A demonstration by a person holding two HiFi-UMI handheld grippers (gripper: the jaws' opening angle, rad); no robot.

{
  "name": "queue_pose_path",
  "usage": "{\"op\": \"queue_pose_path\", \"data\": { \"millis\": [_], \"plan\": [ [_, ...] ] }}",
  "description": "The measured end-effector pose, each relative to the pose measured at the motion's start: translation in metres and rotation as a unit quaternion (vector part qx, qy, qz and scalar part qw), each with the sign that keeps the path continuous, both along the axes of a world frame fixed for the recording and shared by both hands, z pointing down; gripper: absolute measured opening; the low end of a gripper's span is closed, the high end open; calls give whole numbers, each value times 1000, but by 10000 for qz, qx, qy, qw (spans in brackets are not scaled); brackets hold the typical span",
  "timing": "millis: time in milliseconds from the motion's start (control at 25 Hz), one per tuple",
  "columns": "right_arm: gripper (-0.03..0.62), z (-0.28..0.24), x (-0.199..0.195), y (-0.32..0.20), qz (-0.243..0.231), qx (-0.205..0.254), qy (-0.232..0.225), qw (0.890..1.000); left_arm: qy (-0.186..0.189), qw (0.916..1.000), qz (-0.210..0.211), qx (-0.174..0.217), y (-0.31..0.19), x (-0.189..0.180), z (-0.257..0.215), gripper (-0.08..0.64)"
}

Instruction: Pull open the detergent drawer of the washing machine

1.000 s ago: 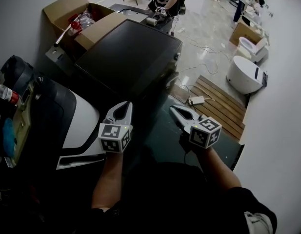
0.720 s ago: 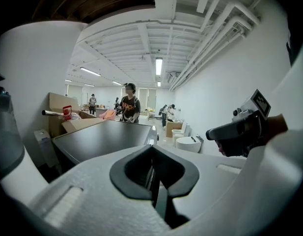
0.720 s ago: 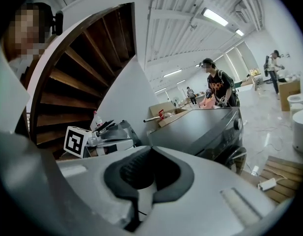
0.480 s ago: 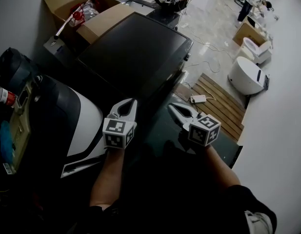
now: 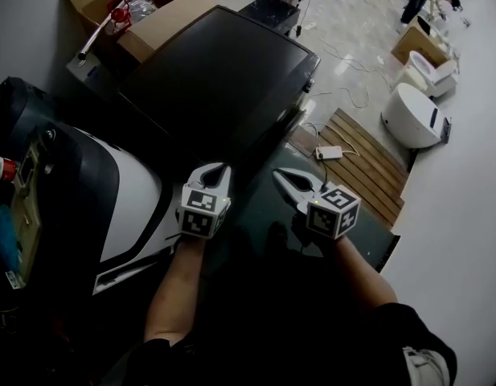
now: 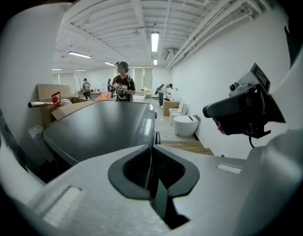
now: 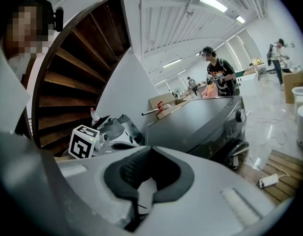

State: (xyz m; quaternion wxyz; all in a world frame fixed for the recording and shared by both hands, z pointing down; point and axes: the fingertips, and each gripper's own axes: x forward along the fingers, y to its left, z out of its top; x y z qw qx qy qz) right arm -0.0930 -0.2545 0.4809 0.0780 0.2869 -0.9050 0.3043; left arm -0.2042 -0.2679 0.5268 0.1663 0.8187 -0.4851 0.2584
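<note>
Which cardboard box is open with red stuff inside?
The cardboard box behind the dark washing machine, by the wall; the other box, near a white toilet, shows nothing red.

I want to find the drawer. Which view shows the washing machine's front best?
The right gripper view: the washing machine shows its front there, at an angle, with dial and round door. The head view looks down on the lid. The left gripper view skims the lid and front edge.
</note>
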Motion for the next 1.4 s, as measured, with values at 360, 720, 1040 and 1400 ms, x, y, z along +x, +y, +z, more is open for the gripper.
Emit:
{"op": "queue_pose_path", "data": {
  "millis": [360,720,1040,1400],
  "plan": [
    [3,20,27,-15,-16,-278,-20,9996,-714,9944,624,-476,-19,36,46,118],
    [3,13,38,-26,10,-248,-79,9997,-1096,9843,1125,-807,-28,46,74,114],
    [3,18,41,-24,39,-342,-105,9994,-1265,9791,1282,-945,-31,54,87,110],
    [3,22,46,-18,30,-430,-179,9989,-1751,9738,1191,-823,-26,62,93,183]
  ]
}}
